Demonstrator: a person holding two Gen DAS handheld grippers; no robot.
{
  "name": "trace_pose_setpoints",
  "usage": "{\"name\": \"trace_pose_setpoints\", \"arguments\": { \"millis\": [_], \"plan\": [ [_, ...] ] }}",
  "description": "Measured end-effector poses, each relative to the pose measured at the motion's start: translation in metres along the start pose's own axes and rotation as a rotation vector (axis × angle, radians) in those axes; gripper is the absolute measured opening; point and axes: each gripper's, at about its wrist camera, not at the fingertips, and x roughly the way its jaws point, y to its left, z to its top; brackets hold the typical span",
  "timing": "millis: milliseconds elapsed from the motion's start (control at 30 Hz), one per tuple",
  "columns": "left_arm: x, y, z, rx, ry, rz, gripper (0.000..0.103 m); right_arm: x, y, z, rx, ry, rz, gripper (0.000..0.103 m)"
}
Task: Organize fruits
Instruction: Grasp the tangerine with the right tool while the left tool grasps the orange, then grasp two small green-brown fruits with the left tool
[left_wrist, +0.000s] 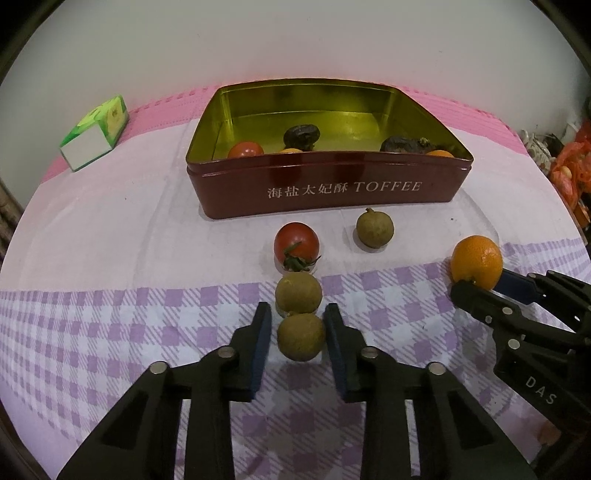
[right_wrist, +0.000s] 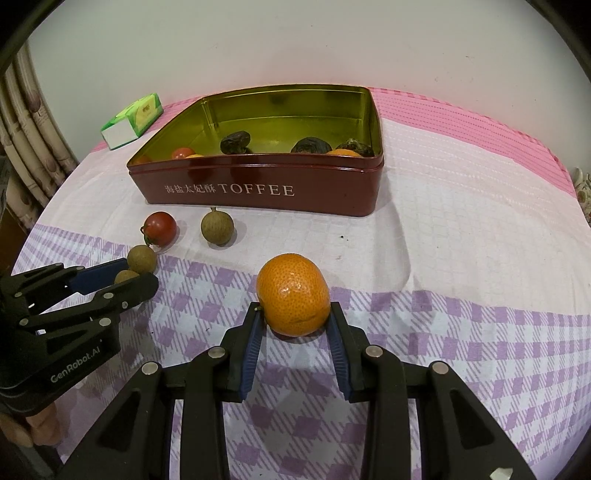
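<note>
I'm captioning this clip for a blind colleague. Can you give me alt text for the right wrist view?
The right gripper is shut on an orange over a checked cloth. Behind it stands an open red toffee tin holding some fruit; at left, the left gripper pinches a small brown fruit.

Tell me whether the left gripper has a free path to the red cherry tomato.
Probably not directly: the left gripper is shut on a brown longan, and a second longan lies before the red cherry tomato.

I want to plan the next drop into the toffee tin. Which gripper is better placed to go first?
Probably right: the right gripper already clamps the orange. The left gripper pinches a longan touching another.
</note>
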Motion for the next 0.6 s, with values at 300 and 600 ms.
{"name": "trace_pose_setpoints", "arguments": {
  "millis": [300, 600],
  "plan": [
    [-0.0008, -0.0004, -0.0004, -0.002, -0.001, 0.002, 0.027, 0.0, -0.0005, 0.0004, 0.001, -0.001, 0.0, 0.032],
    [-0.0033, -0.001, -0.0011, -0.002, -0.005, 0.005, 0.027, -0.0001, -0.0006, 0.0003, 0.0, -0.002, 0.001, 0.032]
  ]
}}
